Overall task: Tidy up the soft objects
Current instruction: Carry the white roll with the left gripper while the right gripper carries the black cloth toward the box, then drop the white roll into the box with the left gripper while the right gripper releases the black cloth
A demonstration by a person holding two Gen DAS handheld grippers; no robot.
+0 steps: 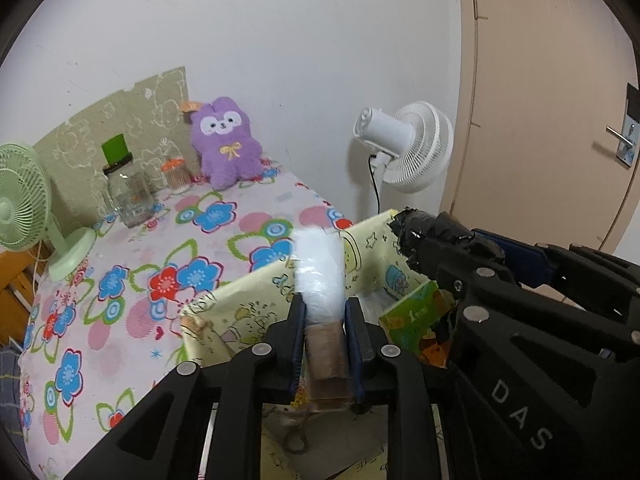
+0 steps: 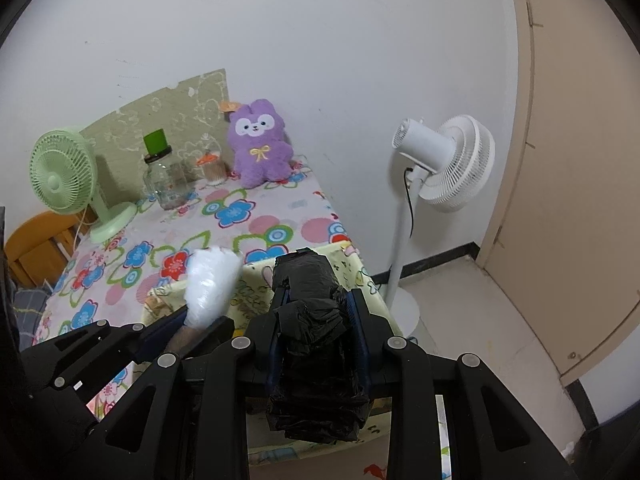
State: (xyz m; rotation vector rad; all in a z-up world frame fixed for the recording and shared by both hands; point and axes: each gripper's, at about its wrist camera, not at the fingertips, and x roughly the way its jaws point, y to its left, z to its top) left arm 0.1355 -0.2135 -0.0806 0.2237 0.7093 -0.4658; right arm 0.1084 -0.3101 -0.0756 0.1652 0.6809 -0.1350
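Note:
My left gripper (image 1: 325,304) is shut on a white plastic roll (image 1: 320,268) with a brown core, which sticks out forward over the rim of a yellow cartoon-print fabric box (image 1: 248,304). My right gripper (image 2: 317,296) is shut on a black plastic roll (image 2: 312,276) and hovers over the same box (image 2: 256,280), close to the right of the left gripper (image 2: 204,322). A green packet (image 1: 416,320) lies inside the box. A purple plush toy (image 1: 224,148) sits upright at the back of the table against the wall.
The box stands at the near right corner of a table with a floral cloth (image 1: 120,240). A green desk fan (image 1: 20,200), a green-lidded glass jar (image 1: 128,196) and a small orange-topped jar (image 1: 176,176) stand at the back left. A white standing fan (image 1: 412,148) and a door (image 1: 540,120) are on the right.

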